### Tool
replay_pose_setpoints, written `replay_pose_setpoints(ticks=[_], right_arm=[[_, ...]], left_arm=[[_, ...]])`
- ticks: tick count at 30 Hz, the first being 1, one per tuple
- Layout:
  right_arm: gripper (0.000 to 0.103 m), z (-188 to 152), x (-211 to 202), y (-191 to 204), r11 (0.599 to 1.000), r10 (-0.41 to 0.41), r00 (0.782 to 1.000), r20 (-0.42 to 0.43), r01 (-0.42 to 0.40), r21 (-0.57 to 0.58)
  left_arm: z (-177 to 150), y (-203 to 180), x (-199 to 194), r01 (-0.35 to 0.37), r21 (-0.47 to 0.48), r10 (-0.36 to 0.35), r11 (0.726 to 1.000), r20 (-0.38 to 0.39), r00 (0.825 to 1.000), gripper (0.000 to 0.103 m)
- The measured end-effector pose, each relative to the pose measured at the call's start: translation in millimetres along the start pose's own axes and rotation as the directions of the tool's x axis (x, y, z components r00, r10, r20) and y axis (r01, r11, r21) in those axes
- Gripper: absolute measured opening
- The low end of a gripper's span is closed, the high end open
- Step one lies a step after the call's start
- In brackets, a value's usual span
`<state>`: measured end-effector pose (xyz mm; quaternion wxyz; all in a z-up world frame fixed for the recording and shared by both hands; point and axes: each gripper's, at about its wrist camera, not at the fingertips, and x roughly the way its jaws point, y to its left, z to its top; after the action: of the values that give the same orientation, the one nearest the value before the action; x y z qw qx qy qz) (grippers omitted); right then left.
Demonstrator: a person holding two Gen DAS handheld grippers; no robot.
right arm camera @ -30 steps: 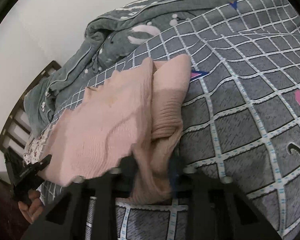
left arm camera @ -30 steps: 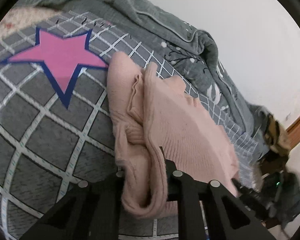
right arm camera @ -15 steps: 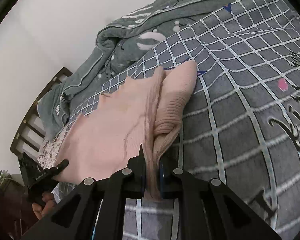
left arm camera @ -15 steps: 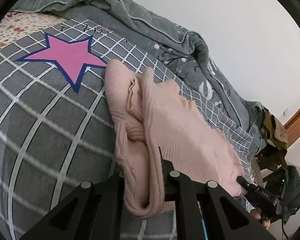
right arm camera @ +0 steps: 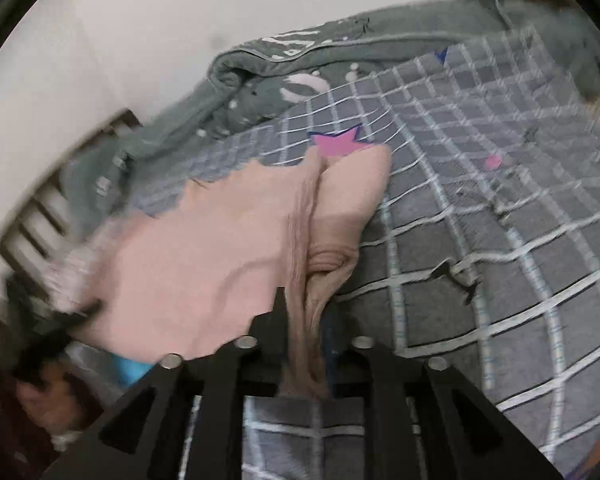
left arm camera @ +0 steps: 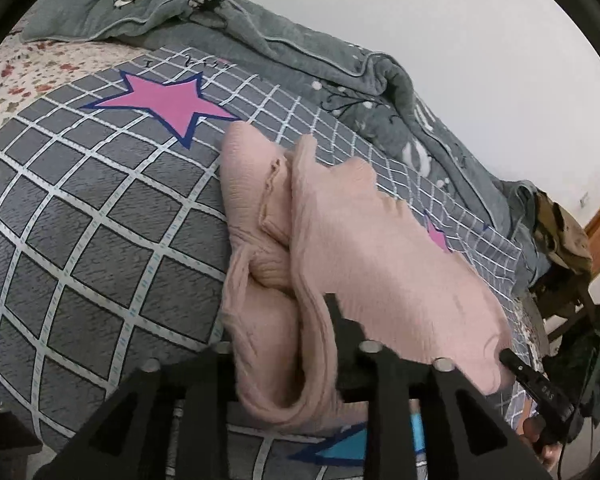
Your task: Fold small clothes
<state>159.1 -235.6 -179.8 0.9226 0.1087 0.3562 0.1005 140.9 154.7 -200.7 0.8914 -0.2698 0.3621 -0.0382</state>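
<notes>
Pink sweater (left arm camera: 364, 264) fills the centre of the left wrist view, lying on the checked bed cover (left arm camera: 100, 232); the left gripper (left arm camera: 284, 344) at bottom centre has its fingers clamped on a bunched fold. In the blurred right wrist view, the sweater (right arm camera: 220, 248) sits centre-left, and the right gripper (right arm camera: 304, 320) pinches its folded edge at bottom centre.

Left gripper (left arm camera: 284, 344), lower centre of its own view: jaws closed on a thick fold of the pink garment (left arm camera: 364, 256). It reappears blurred at the lower left of the right view, with a hand (right arm camera: 48, 396) beneath. Right gripper (right arm camera: 304, 320), lower centre of its view: jaws pinching the garment edge; it also shows at the lower right of the left view.
</notes>
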Motion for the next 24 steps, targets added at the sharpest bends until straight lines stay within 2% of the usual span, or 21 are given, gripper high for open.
replay_pose_setpoints(ticks=[5,8,14,16,19,21,24], right_arm=[[0.036,12.8,-16.5,12.7,0.999,-0.048,0.992,0.113,0.047,0.013],[0.042,23.4,-16.6,36.6,0.999,-0.005,0.991,0.135,0.012,-0.049],[0.042,23.8,23.0,106.9,0.984,0.079,0.996,0.051,-0.070,-0.165],[0.042,18.4,51.2,130.4,0.975,0.016,1.000,0.011,-0.013,-0.224],[0.042,17.9,79.2,146.5,0.961,-0.085,0.996,0.003,0.083,-0.265],[0.042,25.4,88.3,151.4,0.958,-0.101,0.995,0.001,0.097,-0.271],[0.039,45.1,107.7,155.8,0.960,-0.114,0.992,-0.052,0.097,-0.263]], left_arm=[[11.6,8.0,8.5,0.009,-0.059,-0.008,0.998,0.016,1.000,0.044],[18.9,10.5,16.8,0.013,-0.086,-0.012,0.996,0.011,1.000,0.047],[27.9,17.9,19.1,0.045,-0.145,-0.045,0.988,0.005,0.999,0.047],[29.4,21.6,17.6,0.054,-0.162,-0.054,0.985,0.008,0.999,0.047],[31.8,25.5,16.5,0.055,-0.172,-0.054,0.984,0.008,0.998,0.047],[33.3,27.2,15.8,0.058,-0.167,-0.057,0.984,0.007,0.998,0.047],[34.8,28.8,16.4,0.044,-0.142,-0.044,0.989,0.008,0.999,0.047]])
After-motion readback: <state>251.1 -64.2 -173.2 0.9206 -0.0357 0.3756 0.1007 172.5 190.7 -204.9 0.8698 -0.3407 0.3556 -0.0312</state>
